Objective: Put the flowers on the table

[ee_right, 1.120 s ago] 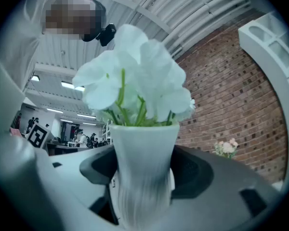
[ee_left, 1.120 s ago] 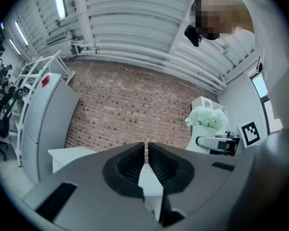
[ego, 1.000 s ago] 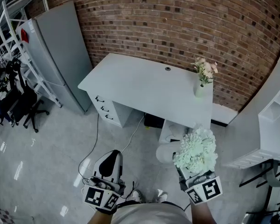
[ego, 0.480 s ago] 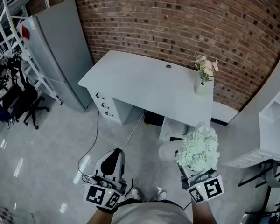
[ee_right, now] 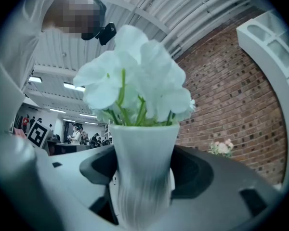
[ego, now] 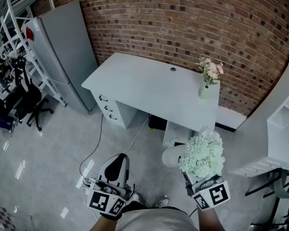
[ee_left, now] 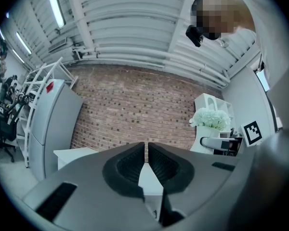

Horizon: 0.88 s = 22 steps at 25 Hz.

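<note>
One table [ego: 144, 85] against brick wall [ego: 183, 23]; right hand-held gripper [ee_right: 143, 173] grips flower vase [ee_right: 142, 150], left hand-held gripper [ee_left: 146, 160] closed

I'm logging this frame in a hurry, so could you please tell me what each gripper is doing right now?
Left gripper: closed, empty.
Right gripper: closed on the vase of white flowers.

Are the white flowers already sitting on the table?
No, the white flowers are in a vase gripped between the right gripper's fingers, over the floor short of the table.
</note>
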Available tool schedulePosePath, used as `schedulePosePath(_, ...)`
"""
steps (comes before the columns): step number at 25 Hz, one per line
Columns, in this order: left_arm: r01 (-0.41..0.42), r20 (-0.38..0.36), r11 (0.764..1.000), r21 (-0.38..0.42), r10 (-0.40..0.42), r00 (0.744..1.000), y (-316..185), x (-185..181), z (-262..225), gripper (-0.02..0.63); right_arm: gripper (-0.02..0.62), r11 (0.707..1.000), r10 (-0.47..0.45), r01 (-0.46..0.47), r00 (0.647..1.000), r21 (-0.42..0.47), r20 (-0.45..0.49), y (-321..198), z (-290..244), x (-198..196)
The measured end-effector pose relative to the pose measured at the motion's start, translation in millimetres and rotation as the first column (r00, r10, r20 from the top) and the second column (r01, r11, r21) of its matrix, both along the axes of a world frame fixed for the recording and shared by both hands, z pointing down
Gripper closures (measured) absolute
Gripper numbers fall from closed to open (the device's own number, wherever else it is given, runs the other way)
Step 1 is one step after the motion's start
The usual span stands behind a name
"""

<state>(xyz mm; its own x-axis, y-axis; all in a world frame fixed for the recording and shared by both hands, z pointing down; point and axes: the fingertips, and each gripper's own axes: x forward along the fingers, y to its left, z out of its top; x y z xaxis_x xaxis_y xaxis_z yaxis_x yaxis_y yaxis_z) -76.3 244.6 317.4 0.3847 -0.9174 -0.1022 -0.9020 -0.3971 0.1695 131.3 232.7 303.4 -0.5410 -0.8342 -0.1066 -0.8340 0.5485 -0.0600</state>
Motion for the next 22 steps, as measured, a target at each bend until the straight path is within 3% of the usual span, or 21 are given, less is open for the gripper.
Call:
schedulePosePath(11, 0.055, 0.038, 0.998, -0.021, -0.054, 0.998, 16, 22, 9, 0.578, 0.253, 0.998, -0.055, 0.055, 0.998, -0.007, 0.035, -4, 13, 20)
schedulePosePath(22, 0.013, 0.003, 0.999, -0.042, -0.013, 1.000, -51, 16, 29, 0.578, 0.253, 0.999, -0.029, 0.030, 1.000, -0.026, 0.008, -57, 21, 10)
